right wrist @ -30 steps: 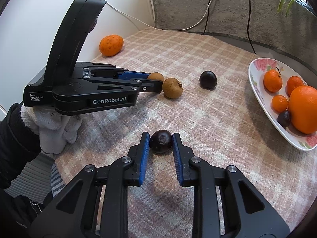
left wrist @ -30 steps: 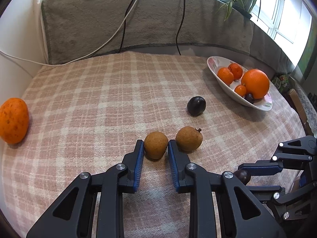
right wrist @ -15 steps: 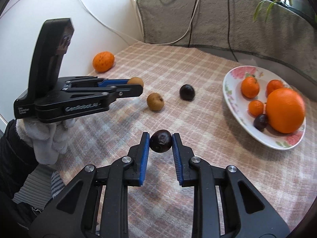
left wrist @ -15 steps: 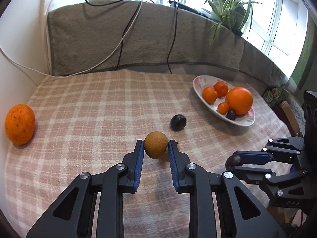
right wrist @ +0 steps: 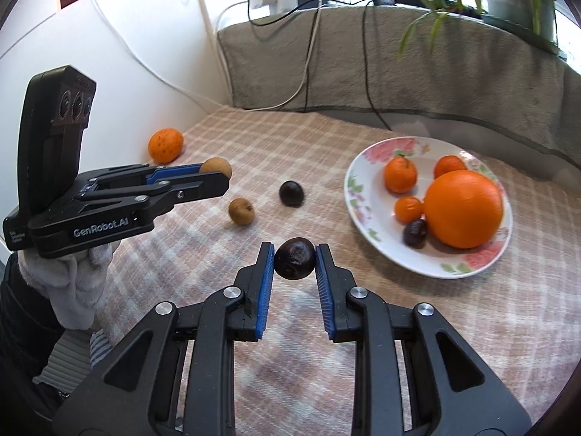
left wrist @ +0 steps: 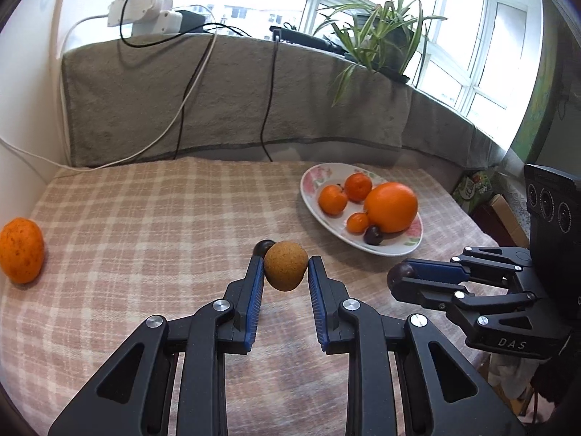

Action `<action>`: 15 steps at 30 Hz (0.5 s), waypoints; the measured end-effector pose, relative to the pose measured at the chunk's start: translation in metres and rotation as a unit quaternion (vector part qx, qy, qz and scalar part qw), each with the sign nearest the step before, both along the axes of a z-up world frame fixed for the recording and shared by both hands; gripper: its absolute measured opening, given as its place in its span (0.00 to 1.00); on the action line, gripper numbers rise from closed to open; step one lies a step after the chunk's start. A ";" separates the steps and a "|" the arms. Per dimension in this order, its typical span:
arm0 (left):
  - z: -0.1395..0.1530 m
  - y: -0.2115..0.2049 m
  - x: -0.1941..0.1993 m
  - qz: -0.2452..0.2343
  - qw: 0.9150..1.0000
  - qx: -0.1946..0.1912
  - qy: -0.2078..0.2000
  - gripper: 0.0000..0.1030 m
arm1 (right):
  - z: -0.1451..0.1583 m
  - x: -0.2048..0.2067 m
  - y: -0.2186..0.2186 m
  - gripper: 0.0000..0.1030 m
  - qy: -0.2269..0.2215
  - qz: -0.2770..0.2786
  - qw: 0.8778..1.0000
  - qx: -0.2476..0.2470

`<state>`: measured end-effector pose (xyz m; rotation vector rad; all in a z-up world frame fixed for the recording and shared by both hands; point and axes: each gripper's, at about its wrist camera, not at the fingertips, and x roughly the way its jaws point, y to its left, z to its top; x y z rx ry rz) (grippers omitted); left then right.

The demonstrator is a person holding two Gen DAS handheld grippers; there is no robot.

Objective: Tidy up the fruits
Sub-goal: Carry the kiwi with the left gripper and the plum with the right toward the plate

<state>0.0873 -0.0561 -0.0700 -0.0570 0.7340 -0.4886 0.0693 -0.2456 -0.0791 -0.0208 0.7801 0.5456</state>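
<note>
My left gripper [left wrist: 285, 267] is shut on a brown round fruit [left wrist: 285, 270] and holds it above the checked tablecloth; it also shows in the right wrist view [right wrist: 214, 174]. My right gripper [right wrist: 294, 256] is shut on a dark plum [right wrist: 294, 258], also lifted. A flowered plate [right wrist: 357, 214] at the right holds a big orange [right wrist: 463, 208], small tangerines and a dark plum. A second brown fruit [right wrist: 240, 210] and a dark plum [right wrist: 291, 193] lie on the cloth. A lone orange [right wrist: 165, 145] lies at the far left.
A grey padded ledge [left wrist: 232, 98] with hanging cables runs along the back of the table. A potted plant [left wrist: 377, 40] and a power strip [left wrist: 145, 12] sit on it. A white wall [right wrist: 120, 83] borders the table's left side.
Both grippers have risen from the cloth with their fruits held. The views now look from higher up, towards the plate.
</note>
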 end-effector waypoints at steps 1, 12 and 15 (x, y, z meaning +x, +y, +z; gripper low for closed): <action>0.000 -0.003 0.000 -0.003 1.000 -0.001 0.000 0.23 | 0.001 0.000 -0.002 0.24 -0.001 -0.003 1.000 0.001; 0.001 -0.024 0.010 -0.019 1.000 -0.009 0.001 0.22 | 0.010 0.010 -0.036 0.24 -0.010 -0.040 0.999 0.008; 0.001 -0.031 0.014 -0.025 1.000 -0.010 0.001 0.23 | 0.012 0.014 -0.044 0.24 -0.011 -0.047 0.999 0.010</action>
